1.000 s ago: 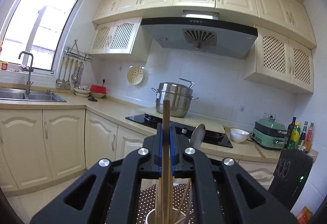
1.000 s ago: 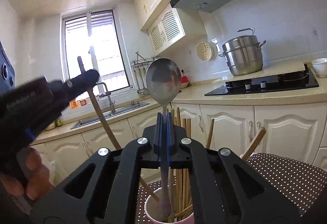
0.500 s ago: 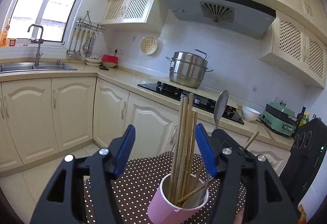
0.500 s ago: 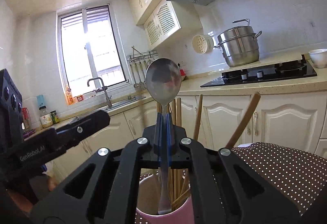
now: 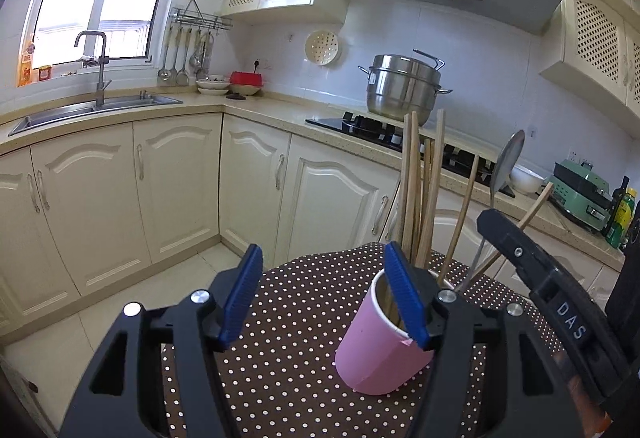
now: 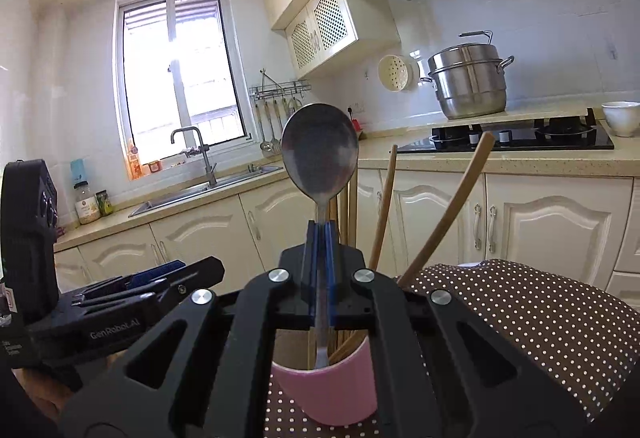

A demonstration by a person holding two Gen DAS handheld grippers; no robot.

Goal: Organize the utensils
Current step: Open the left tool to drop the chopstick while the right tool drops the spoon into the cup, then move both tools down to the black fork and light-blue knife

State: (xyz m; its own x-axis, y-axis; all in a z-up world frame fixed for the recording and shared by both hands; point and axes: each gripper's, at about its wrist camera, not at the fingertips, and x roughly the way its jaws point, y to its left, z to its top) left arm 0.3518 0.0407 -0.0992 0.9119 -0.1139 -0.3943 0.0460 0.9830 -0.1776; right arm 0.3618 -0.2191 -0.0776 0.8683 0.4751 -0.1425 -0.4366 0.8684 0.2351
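Right tongs (image 6: 319, 234) clamped on spoon (image 6: 319, 154) handle, its lower end inside pink cup (image 6: 332, 390) on dotted tabletop (image 6: 540, 310). Left tongs (image 5: 322, 298) apart, empty; cup with chopsticks (image 5: 416, 190) at their 3 o'clock.

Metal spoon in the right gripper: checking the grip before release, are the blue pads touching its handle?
Touching. The right wrist view shows the right gripper with blue pads pressed against the metal spoon handle, no gap.

The spoon (image 6: 319, 154) is dull, smooth metal. Wooden chopsticks (image 5: 416, 190) stand matt in a pink paper cup (image 5: 376, 350), which sits on dotted brown cloth (image 5: 304, 318). Behind the cup, the steamer pot (image 5: 402, 88) is glossy steel.
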